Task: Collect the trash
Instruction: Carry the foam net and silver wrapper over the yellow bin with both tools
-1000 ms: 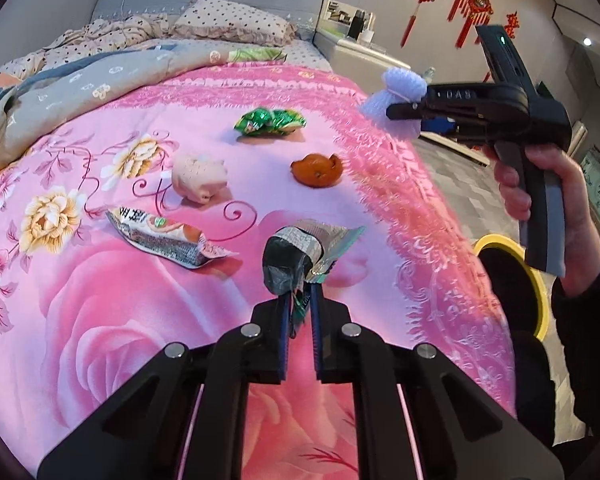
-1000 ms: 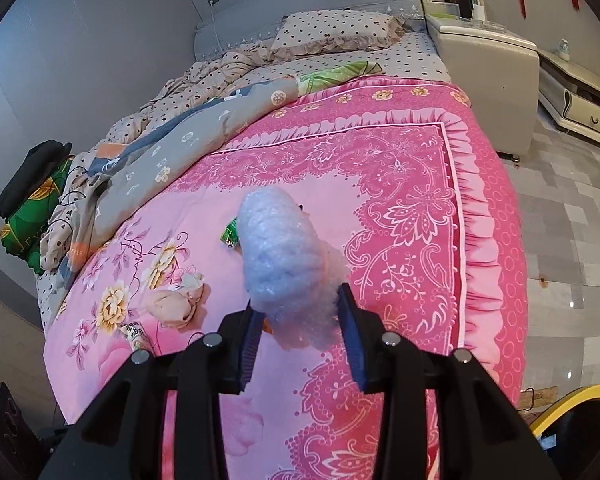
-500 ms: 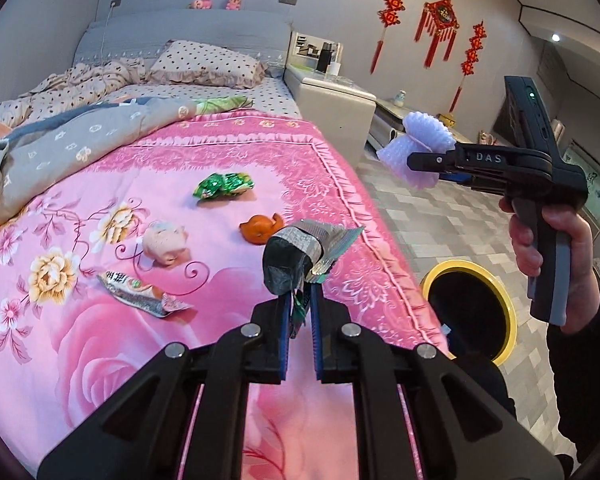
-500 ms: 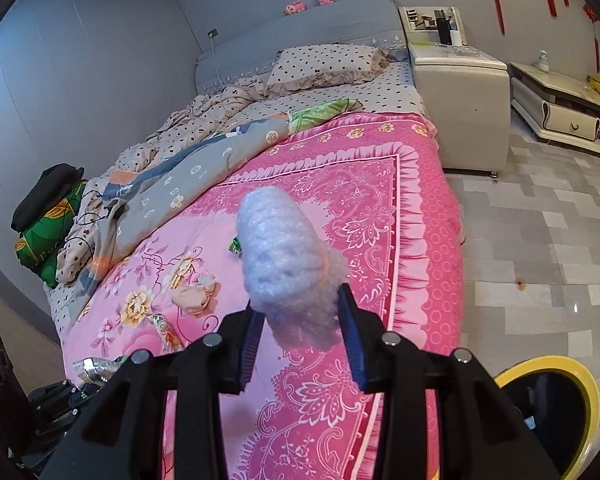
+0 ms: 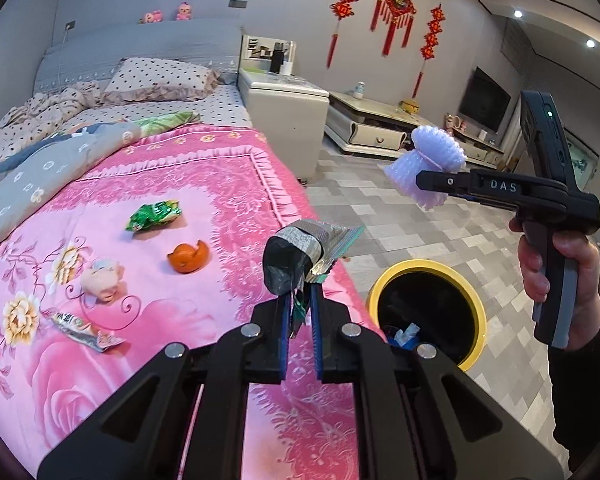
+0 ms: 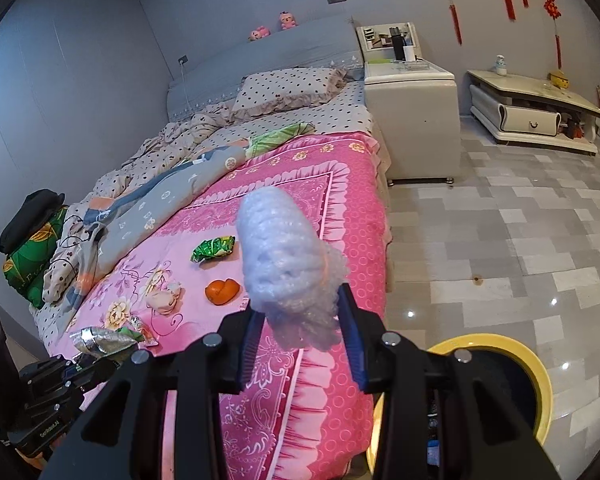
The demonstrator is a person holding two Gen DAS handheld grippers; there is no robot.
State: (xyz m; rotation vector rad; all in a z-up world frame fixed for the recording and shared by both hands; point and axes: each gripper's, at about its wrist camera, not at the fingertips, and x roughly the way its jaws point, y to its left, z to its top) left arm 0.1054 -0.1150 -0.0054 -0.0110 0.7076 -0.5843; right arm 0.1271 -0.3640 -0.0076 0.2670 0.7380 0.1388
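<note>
Pinching a crumpled silver wrapper between nearly closed jaws, the left hand-held gripper hovers over the pink bed edge. At two o'clock in the left view, the right hand-held gripper clamps a bubble-wrap wad. A yellow-rimmed bin stands on the floor beside the bed. An orange peel, green packet and snack wrapper lie on the bed.

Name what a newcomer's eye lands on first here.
Likely the loud pink floral bedspread with an orange peel and green wrapper lying on it. Next, the right gripper clamping white bubble wrap in mid-air above the yellow-rimmed bin on the floor.
</note>
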